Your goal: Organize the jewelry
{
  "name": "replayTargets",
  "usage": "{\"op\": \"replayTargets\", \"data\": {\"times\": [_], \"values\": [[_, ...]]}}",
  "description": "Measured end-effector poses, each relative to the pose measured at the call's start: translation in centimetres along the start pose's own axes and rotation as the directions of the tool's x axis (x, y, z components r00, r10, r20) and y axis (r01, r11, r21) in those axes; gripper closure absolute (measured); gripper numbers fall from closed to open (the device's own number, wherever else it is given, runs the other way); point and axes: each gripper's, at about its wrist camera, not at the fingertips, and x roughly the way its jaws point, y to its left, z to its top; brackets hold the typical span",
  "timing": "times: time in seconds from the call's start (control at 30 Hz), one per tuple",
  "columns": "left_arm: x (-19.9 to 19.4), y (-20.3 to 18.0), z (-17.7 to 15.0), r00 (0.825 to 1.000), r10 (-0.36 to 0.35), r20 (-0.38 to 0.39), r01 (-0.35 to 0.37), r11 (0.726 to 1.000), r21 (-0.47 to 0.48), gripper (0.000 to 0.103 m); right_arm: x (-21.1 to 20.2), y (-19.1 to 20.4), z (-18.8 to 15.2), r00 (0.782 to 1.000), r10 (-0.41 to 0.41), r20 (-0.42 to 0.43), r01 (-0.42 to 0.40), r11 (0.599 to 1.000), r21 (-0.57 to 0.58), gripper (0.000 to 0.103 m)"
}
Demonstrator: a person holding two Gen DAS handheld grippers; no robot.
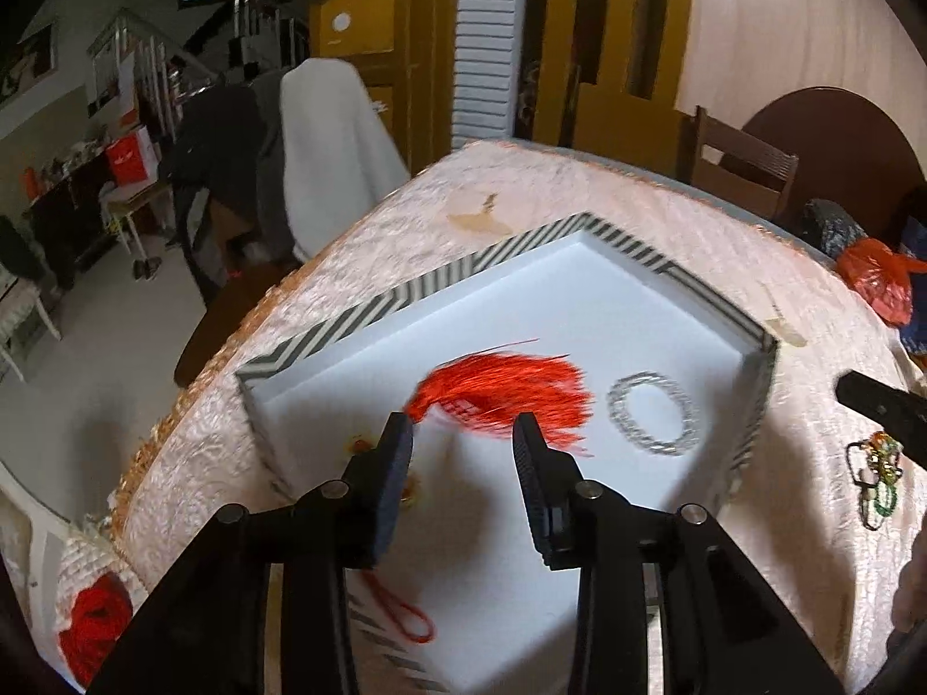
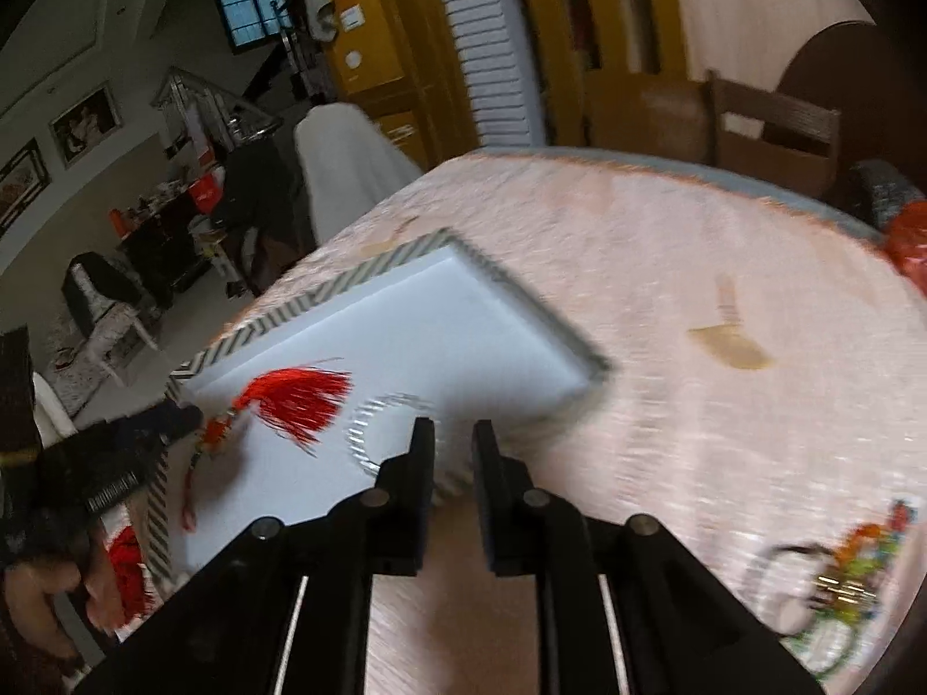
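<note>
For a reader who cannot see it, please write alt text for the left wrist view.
The open left gripper hovers over a white tray holding a red tassel and a silver bracelet. A colourful beaded piece lies outside on the pink tablecloth.

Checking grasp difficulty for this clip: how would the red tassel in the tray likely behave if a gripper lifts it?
The red tassel is loose fanned threads, so probably floppy and light, drooping when lifted. Its thin cord loop trails over the striped tray edge and may drag or snag.
</note>
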Motion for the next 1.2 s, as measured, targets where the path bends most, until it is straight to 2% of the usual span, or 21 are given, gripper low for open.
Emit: {"op": "replayTargets", "data": {"times": [0.17,0.23,0.3,0.43,0.53,0.7,0.8,1.0,1.2], "values": [[-1.4,-3.1,0.0,0.998,-0.059,0.025,0.059,0.998,0.014,0.055,-5.8,-5.5,-2.6,0.994,-0.092,0.051,0.091,0.995,0.028,0.074],[-1.7,-4.8,-0.2,0.995,-0.094,0.028,0.093,0.995,0.034,0.054,-8.4,-8.7,-4.3,0.986,-0.150,0.079,0.144,0.987,0.076,0.069],[-1.8,-7.3,-0.6,0.992,-0.125,0.024,0.123,0.989,0.077,0.053,-10.3,-11.7,-6.1,0.972,-0.218,0.090,0.205,0.969,0.135,0.068],[-1.6,-13.5,-2.0,0.974,-0.225,-0.014,0.224,0.958,0.178,0.053,-12.7,-17.5,-9.5,0.954,-0.296,0.052,0.271,0.921,0.279,0.068],[-1.1,-18.1,-3.4,0.956,-0.287,-0.057,0.292,0.925,0.243,0.053,-13.3,-20.2,-11.6,0.944,-0.329,0.015,0.307,0.894,0.325,0.068],[0.0,-24.4,-5.1,0.930,-0.345,-0.125,0.367,0.873,0.320,0.053,-13.2,-21.7,-13.6,0.948,-0.319,-0.006,0.302,0.889,0.343,0.068],[0.5,-26.5,-5.4,0.919,-0.370,-0.136,0.394,0.855,0.336,0.053,-12.7,-21.7,-13.4,0.949,-0.314,0.000,0.296,0.896,0.331,0.068],[3.3,-26.5,-6.3,0.942,-0.298,-0.151,0.332,0.887,0.320,0.053,-11.5,-22.2,-12.6,0.963,-0.267,0.031,0.243,0.912,0.330,0.068],[4.0,-25.6,-6.5,0.932,-0.319,-0.174,0.357,0.894,0.270,0.048,-9.0,-22.7,-10.9,0.971,-0.238,0.026,0.220,0.929,0.298,0.073]]}}
